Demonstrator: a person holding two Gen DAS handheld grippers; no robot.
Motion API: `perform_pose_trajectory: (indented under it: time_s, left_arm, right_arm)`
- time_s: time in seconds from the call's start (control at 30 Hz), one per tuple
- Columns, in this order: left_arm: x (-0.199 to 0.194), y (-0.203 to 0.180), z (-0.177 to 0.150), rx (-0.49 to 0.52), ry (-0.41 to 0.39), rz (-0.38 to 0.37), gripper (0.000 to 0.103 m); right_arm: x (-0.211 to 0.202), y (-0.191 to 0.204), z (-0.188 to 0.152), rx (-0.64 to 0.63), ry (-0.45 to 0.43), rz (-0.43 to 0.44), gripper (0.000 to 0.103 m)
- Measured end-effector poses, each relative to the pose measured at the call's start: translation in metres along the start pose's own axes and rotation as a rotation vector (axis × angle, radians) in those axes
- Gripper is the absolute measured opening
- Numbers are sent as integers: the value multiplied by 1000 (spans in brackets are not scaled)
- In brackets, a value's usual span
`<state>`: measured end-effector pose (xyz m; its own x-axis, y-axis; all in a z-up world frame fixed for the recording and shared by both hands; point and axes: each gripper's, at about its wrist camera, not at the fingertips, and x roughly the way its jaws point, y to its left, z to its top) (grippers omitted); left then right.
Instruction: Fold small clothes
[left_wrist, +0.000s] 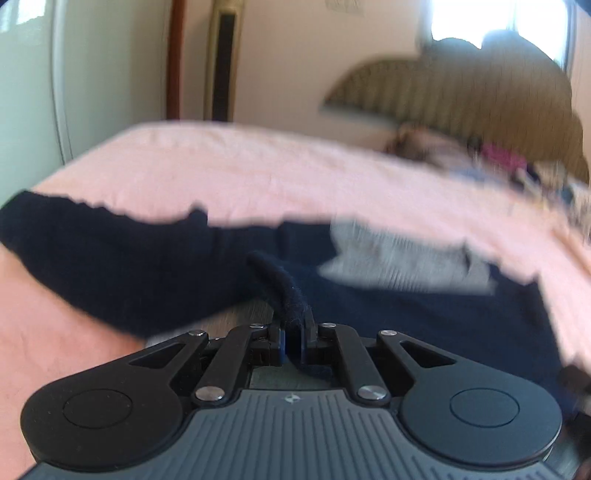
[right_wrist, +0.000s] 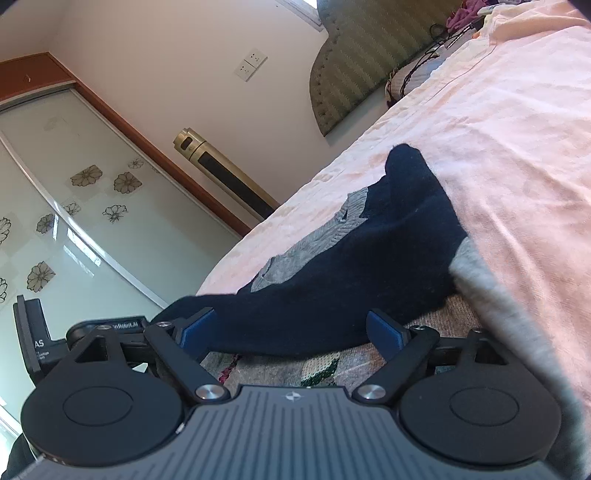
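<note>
A small dark navy and grey knitted garment (left_wrist: 147, 258) lies on the pink bed sheet (left_wrist: 258, 166). My left gripper (left_wrist: 293, 334) is shut on a fold of the navy garment's edge and lifts it slightly; the view is motion-blurred. In the right wrist view the same garment (right_wrist: 351, 273) lies across the bed edge, with grey knit patches (right_wrist: 295, 254) showing. My right gripper (right_wrist: 291, 334) is open, its blue pads (right_wrist: 195, 328) on either side of the garment's dark hem, close to it. The left gripper body (right_wrist: 37, 343) shows at the left.
A padded headboard (right_wrist: 362, 55) and a heap of clutter (left_wrist: 517, 166) sit at the bed's far end. A gold tower fan (right_wrist: 221, 173) and a glass sliding door with flower prints (right_wrist: 74, 221) stand beyond the bed. A patterned rug (right_wrist: 332, 365) lies below.
</note>
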<state>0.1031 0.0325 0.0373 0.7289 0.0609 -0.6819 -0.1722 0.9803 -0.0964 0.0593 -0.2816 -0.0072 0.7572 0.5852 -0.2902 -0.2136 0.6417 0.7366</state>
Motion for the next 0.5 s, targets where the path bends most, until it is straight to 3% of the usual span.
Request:
perform_pose_trajectory:
  time_s: [0.03, 0.17, 0.27, 0.3, 0.37, 0.4, 0.5]
  left_arm:
    - [2, 4, -8, 2, 20, 37, 10]
    - [-32, 16, -27, -40, -100, 188, 12]
    - [-57, 16, -24, -1, -199, 115, 13]
    - [-59, 13, -21, 11, -224, 72, 19]
    - [-50, 2, -14, 62, -232, -72, 56]
    - [-40, -4, -12, 82, -219, -110, 86]
    - [1, -17, -10, 108, -112, -94, 88]
  right_arm:
    - [1, 1, -1, -9, 4, -1, 92]
    - [0, 7, -1, -37, 24, -18, 93]
    - [-11, 28, 5, -82, 37, -2, 94]
    - [-17, 38, 11, -106, 16, 36, 96]
    - [-18, 58, 31, -168, -37, 57, 103]
    - [-11, 65, 42, -205, -44, 45, 103]
    - [42, 62, 69, -261, 35, -92, 103]
